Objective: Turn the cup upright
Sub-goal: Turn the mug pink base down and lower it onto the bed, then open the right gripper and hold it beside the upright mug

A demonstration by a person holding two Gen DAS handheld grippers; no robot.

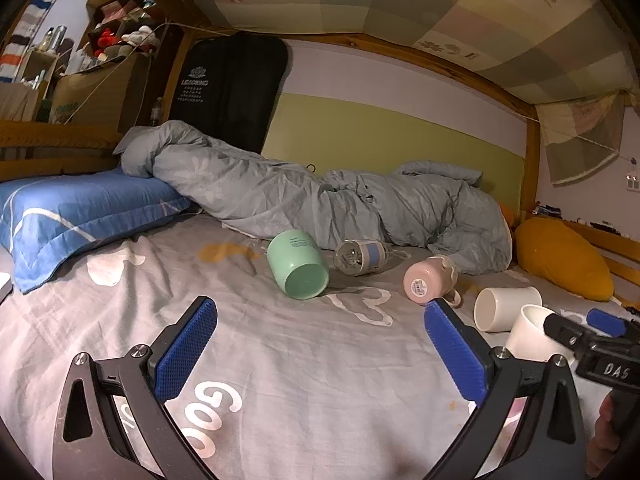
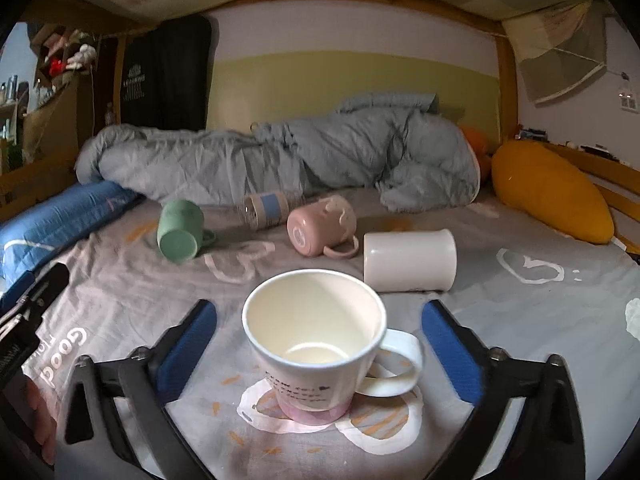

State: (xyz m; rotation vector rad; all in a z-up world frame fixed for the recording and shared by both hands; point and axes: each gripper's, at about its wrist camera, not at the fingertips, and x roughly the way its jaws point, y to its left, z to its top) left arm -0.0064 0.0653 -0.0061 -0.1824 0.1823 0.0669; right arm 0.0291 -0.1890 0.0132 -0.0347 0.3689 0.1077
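Note:
A white mug with a pink base [image 2: 316, 344] stands upright on the bed between the fingers of my right gripper [image 2: 319, 316], which is open around it with gaps on both sides. It also shows in the left wrist view [image 1: 534, 332]. A plain white cup [image 2: 410, 260] [image 1: 506, 306], a pink mug [image 2: 320, 226] [image 1: 426, 280], a green mug [image 2: 180, 230] [image 1: 298, 264] and a clear bottle with a blue label [image 2: 266, 208] [image 1: 360, 258] lie on their sides. My left gripper [image 1: 320, 320] is open and empty.
A grey printed sheet [image 1: 304, 364] covers the bed. A rumpled grey duvet [image 1: 320, 200] lies along the back wall, a blue pillow [image 1: 80, 212] at the left, an orange cushion [image 2: 552, 192] at the right. A wooden bunk frame [image 1: 532, 152] surrounds the bed.

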